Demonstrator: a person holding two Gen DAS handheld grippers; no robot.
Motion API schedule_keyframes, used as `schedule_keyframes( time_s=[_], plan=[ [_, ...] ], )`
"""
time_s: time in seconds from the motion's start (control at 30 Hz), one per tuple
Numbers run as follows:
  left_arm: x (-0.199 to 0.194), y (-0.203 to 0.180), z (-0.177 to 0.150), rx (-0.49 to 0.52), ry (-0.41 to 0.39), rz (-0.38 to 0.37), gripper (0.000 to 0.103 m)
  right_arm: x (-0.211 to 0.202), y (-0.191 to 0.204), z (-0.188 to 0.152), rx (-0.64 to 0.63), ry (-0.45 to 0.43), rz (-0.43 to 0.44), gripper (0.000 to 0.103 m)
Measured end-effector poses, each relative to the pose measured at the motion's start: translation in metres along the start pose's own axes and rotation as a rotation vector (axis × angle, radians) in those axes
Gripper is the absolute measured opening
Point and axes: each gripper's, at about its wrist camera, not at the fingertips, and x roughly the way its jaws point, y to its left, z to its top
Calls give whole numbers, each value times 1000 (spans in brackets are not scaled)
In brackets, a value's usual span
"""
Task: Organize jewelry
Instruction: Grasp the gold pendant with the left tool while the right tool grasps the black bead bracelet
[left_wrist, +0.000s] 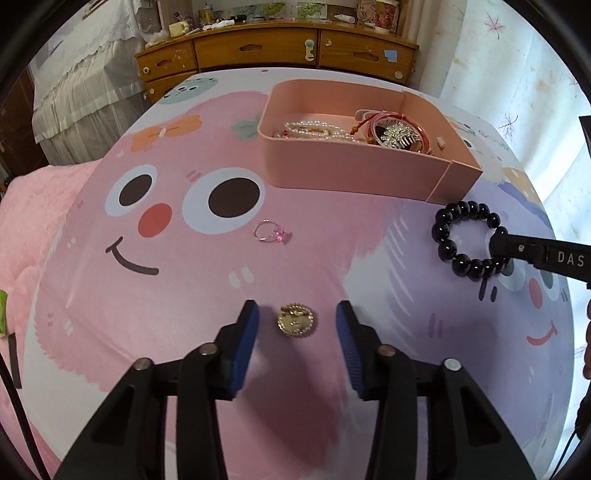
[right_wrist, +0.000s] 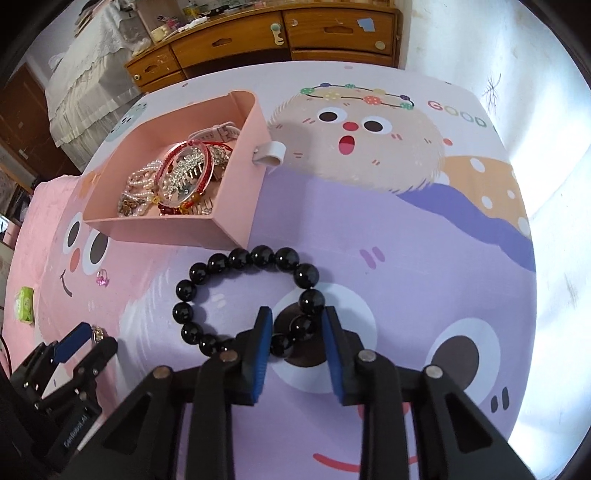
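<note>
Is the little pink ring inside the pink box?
No, the pink ring lies on the bedspread, apart from the pink box.

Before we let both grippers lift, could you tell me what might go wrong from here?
1. The gold brooch lies flat between the left gripper pads, untouched; closing may push it along the cloth instead of lifting it.
2. The right gripper straddles only a few beads of the black bead bracelet; round beads could roll out.
3. The pink box is already crowded, so dropped pieces may tangle.

Both wrist views steep, close; share pink box (left_wrist: 354, 162) (mat too).
</note>
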Motion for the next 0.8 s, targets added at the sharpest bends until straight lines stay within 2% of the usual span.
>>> schedule_keyframes(
  time_s=[0.07,0.13,0.2,0.33,0.53,0.67,0.8],
  plan=[
    [0,0,1,3,-1,-3,31,1,0,1,-17,-9,-17,15],
    [0,1,1,13,-3,-10,21,1,0,2,-26,-18,-12,15],
    [-1,0,1,25,-3,-16,17,2,1,1,-29,-25,-14,15],
    [-1,-2,1,53,-1,-40,17,1,-1,0,0,-32,5,15],
    [-6,-1,0,89,2,-77,17,-20,1,-2,4,-104,47,15],
    [-13,1,5,120,-6,-89,17,-44,15,-5,-92,-204,83,15],
    [-27,4,15,143,-23,-123,17,-68,25,-7,-105,-299,178,15]
  ],
)
